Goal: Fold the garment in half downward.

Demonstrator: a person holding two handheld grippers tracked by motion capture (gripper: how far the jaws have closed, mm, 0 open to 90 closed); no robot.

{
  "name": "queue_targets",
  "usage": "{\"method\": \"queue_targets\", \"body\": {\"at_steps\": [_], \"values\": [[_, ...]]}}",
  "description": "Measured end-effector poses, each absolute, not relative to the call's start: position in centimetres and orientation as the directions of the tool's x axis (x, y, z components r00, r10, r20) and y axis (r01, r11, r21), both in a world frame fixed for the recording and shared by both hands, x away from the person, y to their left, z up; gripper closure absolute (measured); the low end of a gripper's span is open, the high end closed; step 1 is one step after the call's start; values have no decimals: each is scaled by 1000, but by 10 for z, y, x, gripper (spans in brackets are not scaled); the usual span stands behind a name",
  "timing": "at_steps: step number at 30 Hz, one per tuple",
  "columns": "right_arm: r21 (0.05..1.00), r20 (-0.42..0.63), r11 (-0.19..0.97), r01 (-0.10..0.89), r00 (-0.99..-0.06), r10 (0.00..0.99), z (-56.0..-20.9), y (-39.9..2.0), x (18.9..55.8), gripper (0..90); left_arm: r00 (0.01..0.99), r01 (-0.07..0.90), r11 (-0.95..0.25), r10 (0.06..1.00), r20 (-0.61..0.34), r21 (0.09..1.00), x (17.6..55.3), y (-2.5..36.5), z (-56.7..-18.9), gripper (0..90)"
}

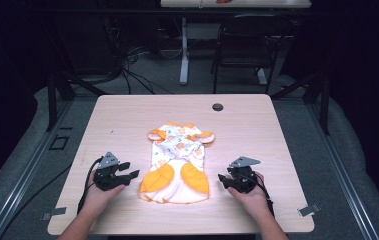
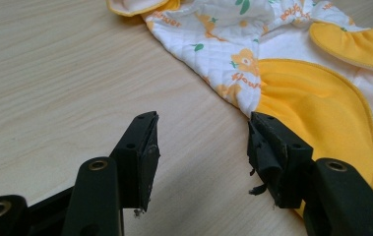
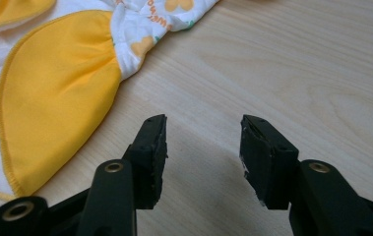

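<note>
A small baby garment (image 1: 178, 161), white with an orange print and two yellow-orange panels, lies flat in the middle of the wooden table (image 1: 127, 115). My left gripper (image 1: 132, 170) rests on the table just left of its lower edge, jaws open and empty. In the left gripper view the left gripper (image 2: 201, 142) points at bare wood, with the garment (image 2: 292, 88) beside its right jaw. My right gripper (image 1: 223, 179) sits right of the garment, open and empty. In the right gripper view the right gripper (image 3: 203, 145) faces bare table and the yellow panel (image 3: 56, 93) lies to the left.
A dark cable hole (image 1: 217, 107) sits near the table's far edge. Behind the table stand a black chair (image 1: 247, 45) and a white table leg (image 1: 184, 50), with cables on the floor. Metal clips (image 1: 308, 210) mark the table's near corners.
</note>
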State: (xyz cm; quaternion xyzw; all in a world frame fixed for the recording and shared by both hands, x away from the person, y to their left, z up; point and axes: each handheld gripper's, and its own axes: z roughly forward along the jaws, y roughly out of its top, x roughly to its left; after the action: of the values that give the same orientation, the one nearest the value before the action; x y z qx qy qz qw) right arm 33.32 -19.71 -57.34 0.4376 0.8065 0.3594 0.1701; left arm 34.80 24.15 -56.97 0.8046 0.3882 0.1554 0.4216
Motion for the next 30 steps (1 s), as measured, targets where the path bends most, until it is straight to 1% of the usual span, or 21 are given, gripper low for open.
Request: {"method": "queue_targets", "body": {"at_steps": [2,4,5,6,7,8,9,10,11,12,16,17,18,19,20,21,22,25,28,30], "values": [[728,43,358,585,-560,827,-573,-197,333,538,650,501,-346,755,-81,794,348,241,-570,469],[724,49,365,585,-571,819,-573,-195,332,583,655,501,-355,751,-79,789,347,239,-569,497],[724,49,365,585,-571,819,-573,-195,332,583,655,501,-355,751,-79,789,347,239,-569,517],[726,48,368,580,-577,815,-573,-195,332,605,665,497,-356,742,-84,792,346,238,-569,517],[729,47,376,572,-589,807,-573,-194,331,639,671,499,-358,736,-91,789,345,237,-569,542],[736,69,367,568,-603,795,-570,-192,331,684,678,494,-366,730,-86,789,343,233,-568,571],[736,69,367,568,-603,795,-570,-192,331,684,678,494,-366,730,-86,789,343,233,-568,596],[750,100,348,563,-617,781,-567,-188,329,733,684,491,-369,724,-88,789,341,229,-566,625],[750,100,348,563,-617,781,-567,-188,329,733,684,491,-369,724,-88,789,341,229,-566,664],[754,109,345,559,-624,774,-565,-185,328,755,687,492,-358,720,-101,794,340,228,-564,664],[766,86,386,514,-678,730,-559,-168,323,851,701,486,-337,701,-129,806,337,217,-560,811],[765,80,400,505,-690,719,-559,-163,322,866,706,482,-338,697,-129,808,336,213,-559,849],[764,70,414,495,-701,709,-560,-157,321,870,712,476,-346,691,-124,808,336,210,-559,869],[757,60,431,491,-710,702,-561,-152,320,874,719,472,-360,685,-115,805,335,206,-560,881],[746,26,469,472,-724,689,-563,-143,321,873,727,469,-385,679,-100,795,335,200,-562,893],[741,21,477,471,-727,686,-564,-140,321,874,727,469,-385,679,-100,795,335,200,-562,895],[739,14,483,469,-729,685,-566,-137,322,874,739,466,-415,669,-86,782,336,194,-566,896],[718,1,509,474,-733,681,-572,-131,325,871,742,469,-433,666,-77,770,337,188,-571,897],[708,-12,530,467,-742,670,-575,-128,325,872,755,468,-480,653,-54,742,337,182,-579,899],[705,-5,530,472,-744,669,-575,-129,326,872,753,473,-473,655,-63,743,335,183,-581,899]]}}
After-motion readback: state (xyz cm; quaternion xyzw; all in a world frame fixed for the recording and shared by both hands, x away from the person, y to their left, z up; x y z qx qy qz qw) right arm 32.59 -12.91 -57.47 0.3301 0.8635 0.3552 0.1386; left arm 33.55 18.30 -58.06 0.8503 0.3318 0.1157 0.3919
